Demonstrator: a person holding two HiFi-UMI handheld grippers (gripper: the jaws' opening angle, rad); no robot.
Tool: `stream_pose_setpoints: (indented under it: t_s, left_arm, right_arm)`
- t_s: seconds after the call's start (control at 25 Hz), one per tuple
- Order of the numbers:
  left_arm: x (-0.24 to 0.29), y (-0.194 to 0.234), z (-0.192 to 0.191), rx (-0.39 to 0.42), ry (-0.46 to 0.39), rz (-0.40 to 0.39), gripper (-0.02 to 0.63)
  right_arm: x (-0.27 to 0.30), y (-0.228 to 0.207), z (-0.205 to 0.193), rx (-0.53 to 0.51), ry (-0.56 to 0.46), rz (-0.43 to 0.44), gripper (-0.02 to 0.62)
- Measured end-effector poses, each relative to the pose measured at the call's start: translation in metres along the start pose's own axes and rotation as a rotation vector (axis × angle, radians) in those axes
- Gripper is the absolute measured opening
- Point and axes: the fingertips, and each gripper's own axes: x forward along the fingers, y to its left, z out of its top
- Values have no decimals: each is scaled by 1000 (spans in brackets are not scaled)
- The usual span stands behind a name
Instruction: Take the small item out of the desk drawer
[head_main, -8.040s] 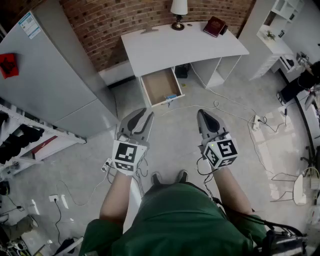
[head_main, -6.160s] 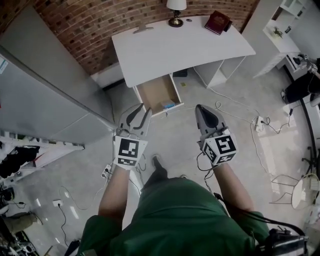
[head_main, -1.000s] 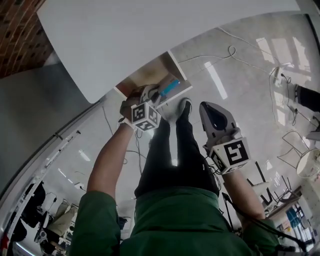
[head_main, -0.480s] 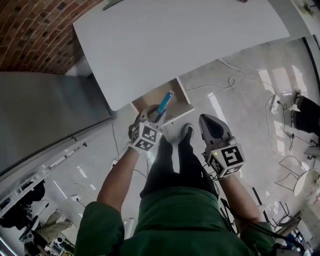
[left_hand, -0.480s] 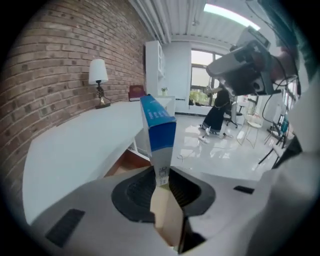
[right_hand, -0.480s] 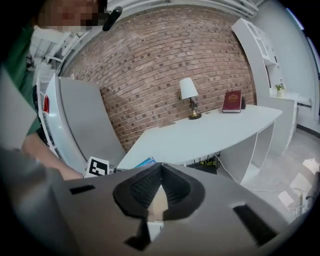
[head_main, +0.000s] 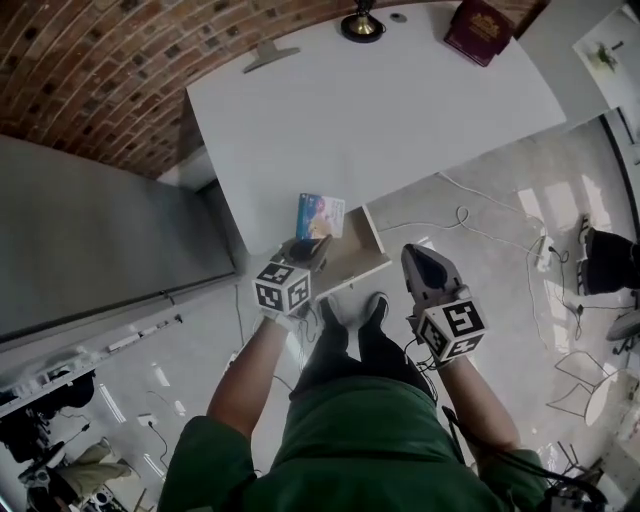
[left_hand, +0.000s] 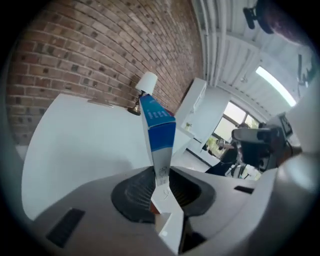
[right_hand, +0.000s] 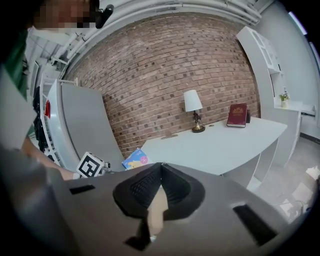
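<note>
Small blue box (head_main: 320, 216) is standing upright over the desk's near edge, and our left gripper (head_main: 308, 248) is pinching its lower end, jaws clamped tight on it. We are looking down on the white desk (head_main: 400, 110). Its open drawer (head_main: 362, 262) is lying at five o'clock of the box. Our right gripper (head_main: 425, 268) is hanging at three o'clock of the drawer, jaws together, gripping nothing.

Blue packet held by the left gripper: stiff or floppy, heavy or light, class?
The blue packet is probably stiff: it stands straight though the left gripper pinches only one end. Likely light, being thin. Set on edge, it may tip.
</note>
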Motion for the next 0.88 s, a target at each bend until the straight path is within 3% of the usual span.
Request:
stream_pose_setpoints:
  t_s: [0.36, 0.52, 0.88]
  left_arm:
    - [20, 47, 31, -347, -116, 56, 78]
    - [35, 63, 25, -534, -148, 40, 78]
    - [41, 76, 26, -947, -337, -83, 80]
  right_arm:
    - [17, 3, 34, 13, -44, 24, 3]
    - [20, -3, 36, 22, -41, 8, 3]
    - [15, -7, 31, 52, -41, 7, 3]
